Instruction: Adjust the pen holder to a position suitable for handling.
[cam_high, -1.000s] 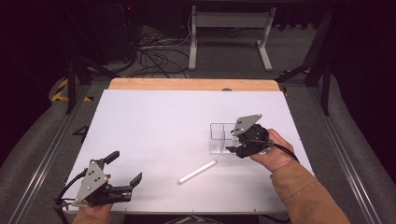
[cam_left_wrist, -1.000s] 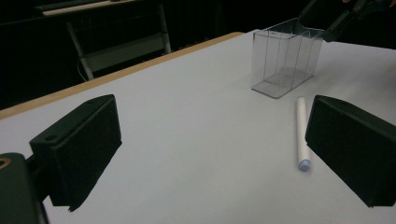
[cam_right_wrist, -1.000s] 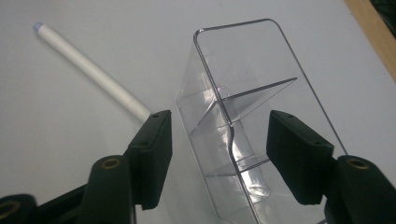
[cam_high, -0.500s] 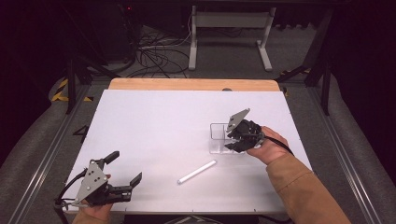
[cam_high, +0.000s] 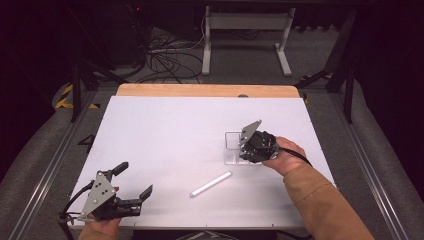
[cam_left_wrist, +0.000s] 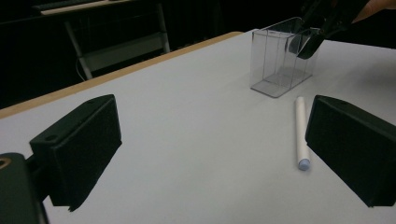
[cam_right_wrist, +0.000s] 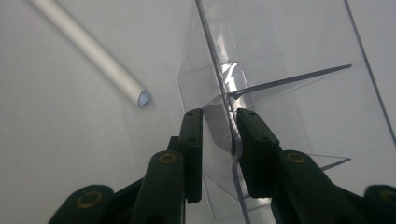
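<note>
since the earlier frames the right claw (cam_high: 240, 146) has come down and a little toward the clear box (cam_high: 234, 148), and its jaws have just been closing; one wall of the box stands between them. in the right gripper view the two black jaws straddle that transparent wall, one pad outside and one inside, with a thin gap on the outer side, so whether they press it fully i cannot tell for sure, though they sit nearly closed on it. the left claw (cam_high: 134, 181) lies where it lay before, at the near left corner of the desk (cam_high: 165, 130), well apart from the box, its jaws wide open with nothing between them. the clear box (cam_left_wrist: 280, 60) is an upright, open-topped container with thin inner dividers, and its compartments hold nothing that i can see. the white stick (cam_high: 210, 184) lies flat on the desk just in front of the box and to its left, apart from it, untouched by either claw; in the right gripper view the white stick (cam_right_wrist: 88, 49) runs slantwise beside the box, its end near the box's corner.
</note>
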